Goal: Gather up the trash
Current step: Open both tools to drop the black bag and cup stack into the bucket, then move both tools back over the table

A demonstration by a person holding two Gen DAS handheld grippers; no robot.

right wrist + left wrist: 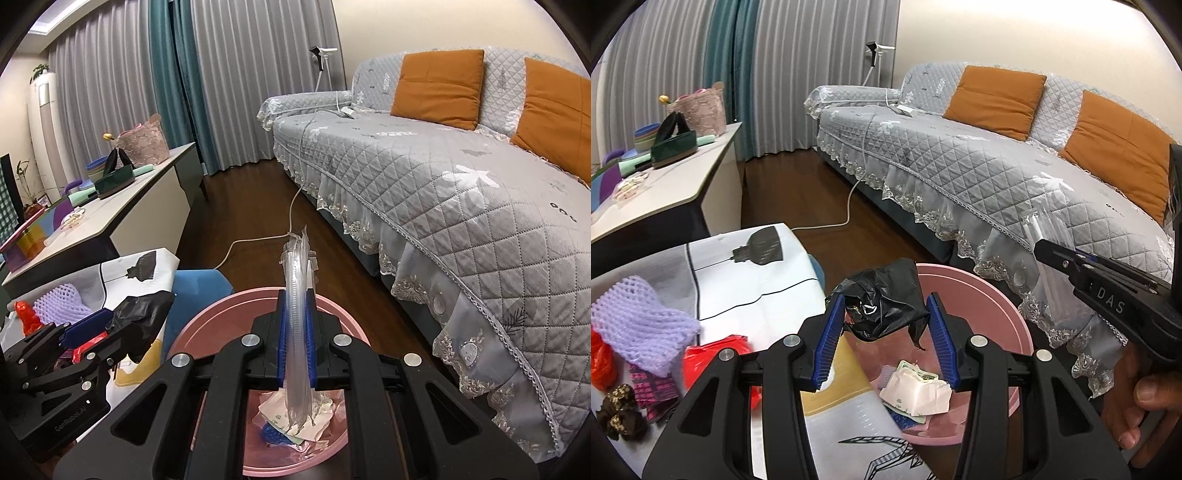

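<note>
A crumpled black plastic bag [882, 306] sits between the blue pads of my left gripper [886, 299], which is shut on it at the near rim of the pink bin [1001, 295]. The right wrist view shows the same bag [144, 314] in the left gripper [92, 325], left of the bin [221, 306]. My right gripper [297, 291] is shut on a flattened clear plastic package [297, 266] that stands upright over the bin. In the left wrist view that gripper [1045, 251] comes in from the right. Crumpled paper [916, 395] lies inside the bin.
On the white table [757, 288] at left lie a purple mesh [639, 317], a red bag [713, 354] and a brown scrunchie [620, 410]. A grey quilted sofa [443, 192] runs along the right. A white cable [295, 206] crosses the floor. A blue seat [195, 291] stands by the bin.
</note>
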